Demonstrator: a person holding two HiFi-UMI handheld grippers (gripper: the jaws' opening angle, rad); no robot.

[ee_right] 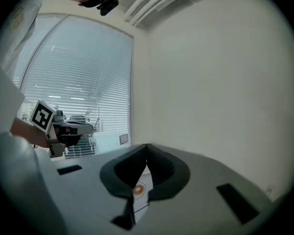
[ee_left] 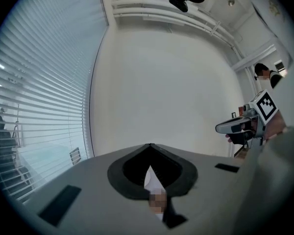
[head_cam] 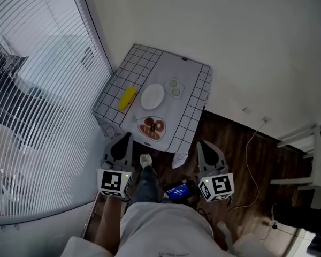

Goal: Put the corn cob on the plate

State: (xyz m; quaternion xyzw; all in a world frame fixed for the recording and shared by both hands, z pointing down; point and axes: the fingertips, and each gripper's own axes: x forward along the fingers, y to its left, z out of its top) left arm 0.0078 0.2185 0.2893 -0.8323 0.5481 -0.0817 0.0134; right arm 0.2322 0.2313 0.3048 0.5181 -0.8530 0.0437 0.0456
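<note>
The yellow corn cob (head_cam: pixel 127 97) lies on the left side of a small table covered with a grid-pattern cloth (head_cam: pixel 193 107). Just right of it sits an empty white plate (head_cam: pixel 152 96). My left gripper (head_cam: pixel 126 138) and right gripper (head_cam: pixel 201 144) hover short of the table's near edge, both shut and holding nothing. In the left gripper view the jaws meet at the tip (ee_left: pixel 150 146); in the right gripper view they do the same (ee_right: pixel 147 146). Neither gripper touches the corn.
A heart-shaped dish with food (head_cam: pixel 152 128) sits at the table's near edge, and a small dish of green slices (head_cam: pixel 175 87) sits behind the white plate. Window blinds (head_cam: pixel 37 79) fill the left. A white wall stands behind the table, and a cable (head_cam: pixel 250 159) trails on the wooden floor.
</note>
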